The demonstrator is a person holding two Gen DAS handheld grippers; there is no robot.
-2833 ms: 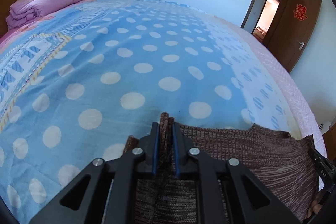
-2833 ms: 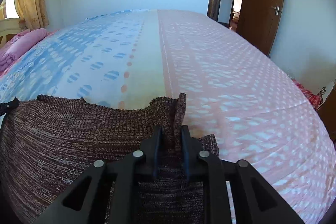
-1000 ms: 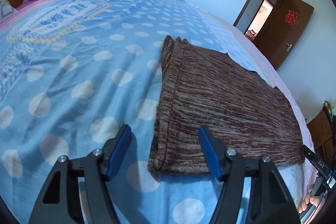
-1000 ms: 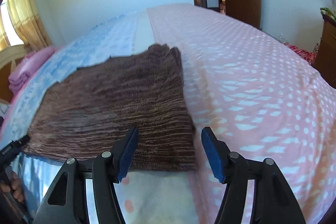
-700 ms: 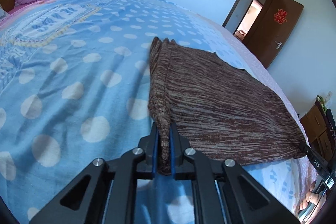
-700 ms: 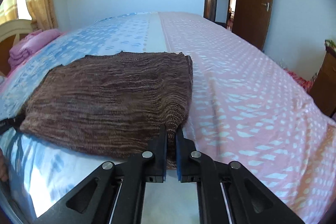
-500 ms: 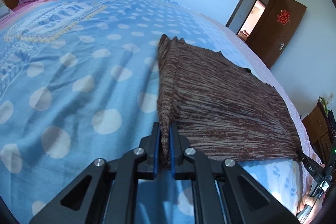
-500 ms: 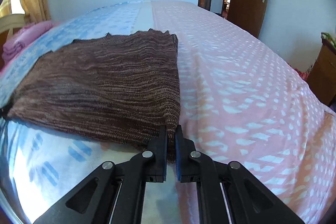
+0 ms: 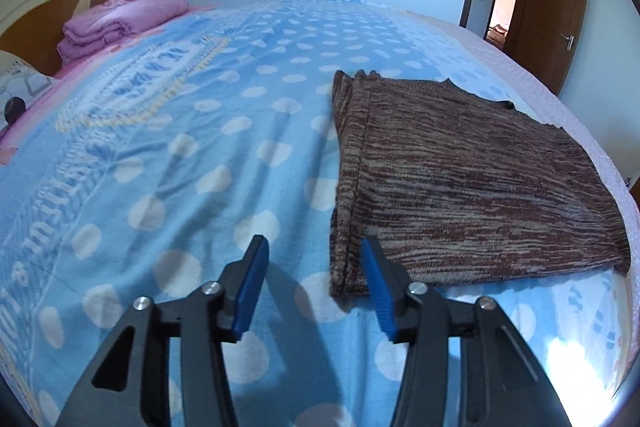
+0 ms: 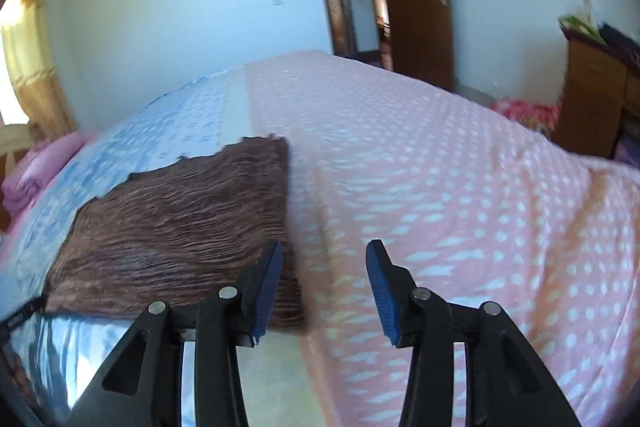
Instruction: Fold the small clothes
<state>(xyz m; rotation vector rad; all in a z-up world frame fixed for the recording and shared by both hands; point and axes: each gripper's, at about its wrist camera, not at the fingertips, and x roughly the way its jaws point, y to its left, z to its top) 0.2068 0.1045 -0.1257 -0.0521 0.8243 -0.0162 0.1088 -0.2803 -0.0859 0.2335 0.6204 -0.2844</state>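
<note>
A brown knitted garment (image 9: 460, 179) lies folded flat on the bed, its near left corner just beyond my left gripper (image 9: 316, 283). That gripper's jaws are opening, and only the corner's edge shows past the right blue pad, untouched. In the right wrist view the same garment (image 10: 180, 231) lies left of my right gripper (image 10: 324, 283). Its jaws are opening too, with bare pink sheet between them and the garment's right edge behind the left pad. The right wrist view is blurred by motion.
The bed has a blue polka-dot cover (image 9: 160, 155) on the left and a pink patterned sheet (image 10: 460, 187) on the right. Folded purple bedding (image 9: 120, 23) sits by the headboard. A wooden cabinet (image 10: 596, 95) stands at the right, a brown door (image 9: 548, 11) at the back.
Both grippers were shut on the garment's near corners half a second ago and have let go. The garment now lies flat. The right gripper has drawn back and swung to the right.
</note>
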